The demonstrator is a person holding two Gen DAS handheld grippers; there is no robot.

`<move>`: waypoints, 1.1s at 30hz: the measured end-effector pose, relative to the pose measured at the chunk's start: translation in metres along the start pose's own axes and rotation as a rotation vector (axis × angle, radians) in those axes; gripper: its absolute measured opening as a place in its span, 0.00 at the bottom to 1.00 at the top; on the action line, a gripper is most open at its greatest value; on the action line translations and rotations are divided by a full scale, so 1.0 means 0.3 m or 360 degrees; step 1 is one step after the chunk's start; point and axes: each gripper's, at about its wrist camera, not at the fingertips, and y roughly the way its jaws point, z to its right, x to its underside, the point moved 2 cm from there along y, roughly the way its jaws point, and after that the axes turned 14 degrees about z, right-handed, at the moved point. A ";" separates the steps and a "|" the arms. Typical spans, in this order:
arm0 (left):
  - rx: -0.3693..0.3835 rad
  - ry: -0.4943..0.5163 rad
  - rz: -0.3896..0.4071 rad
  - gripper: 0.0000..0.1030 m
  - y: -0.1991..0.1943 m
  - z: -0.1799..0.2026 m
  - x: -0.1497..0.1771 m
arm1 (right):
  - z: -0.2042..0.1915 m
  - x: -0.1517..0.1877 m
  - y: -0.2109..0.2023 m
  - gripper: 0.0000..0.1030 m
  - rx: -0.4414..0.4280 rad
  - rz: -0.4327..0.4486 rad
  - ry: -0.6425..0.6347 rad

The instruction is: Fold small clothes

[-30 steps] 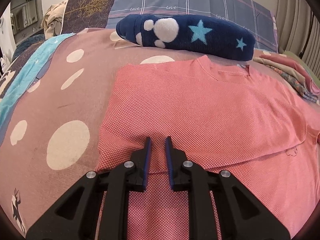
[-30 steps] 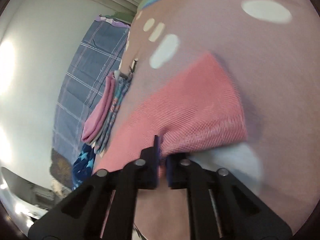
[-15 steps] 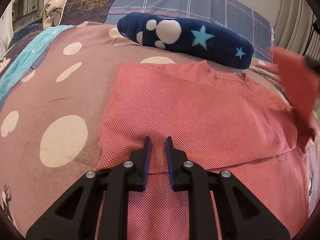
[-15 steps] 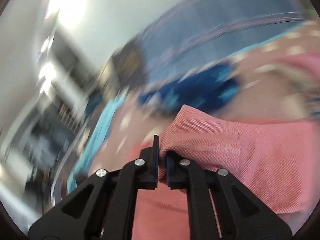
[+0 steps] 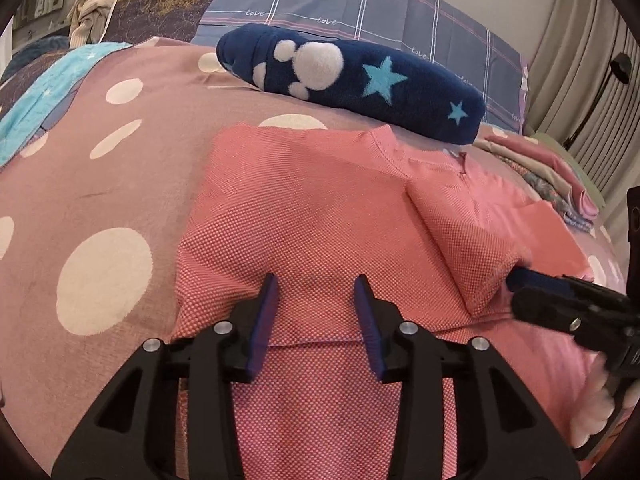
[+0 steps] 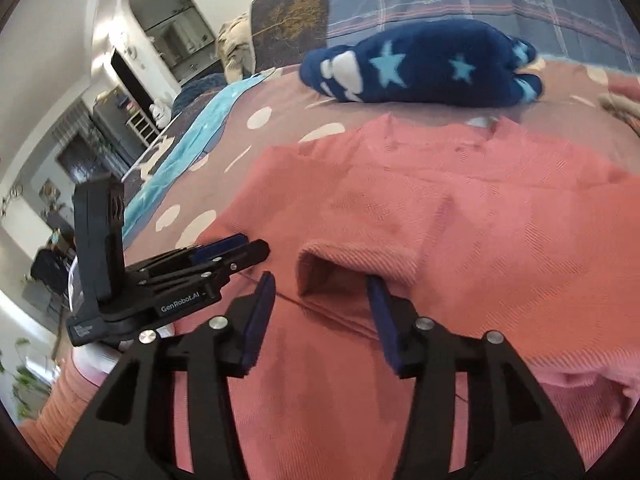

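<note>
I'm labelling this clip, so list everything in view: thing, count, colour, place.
shirt: one, coral pink, spread on the bed, right sleeve folded in across its front
bedspread: one, mauve with cream dots, under the shirt
cushion: one, navy with white blobs and blue stars, beyond the collar
pillow: one, blue-grey plaid, at the head of the bed
folded clothes: a small pile, pink and patterned, right of the shirt
blanket: one, turquoise, left edge of the bed
left gripper: black with blue pads, jaws opening, over the shirt's hem fold
right gripper: same colours, jaws opening, the sleeve cuff between them
</note>
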 end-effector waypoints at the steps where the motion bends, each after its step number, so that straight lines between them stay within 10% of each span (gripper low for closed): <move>1: -0.0006 0.0008 0.0000 0.40 0.000 0.002 0.000 | 0.028 0.005 -0.015 0.48 0.0001 -0.0008 0.0078; 9: -0.0017 0.0024 -0.0001 0.40 0.000 0.003 0.000 | 0.119 -0.067 0.036 0.50 -0.0076 0.0009 0.0434; 16: -0.0014 0.0022 0.0004 0.40 -0.002 0.000 0.001 | -0.103 -0.171 0.085 0.51 -0.0492 0.0009 0.0325; 33: 0.0422 -0.0283 -0.0025 0.55 -0.034 -0.002 -0.032 | 0.275 0.117 -0.341 0.52 0.0309 0.0055 0.0056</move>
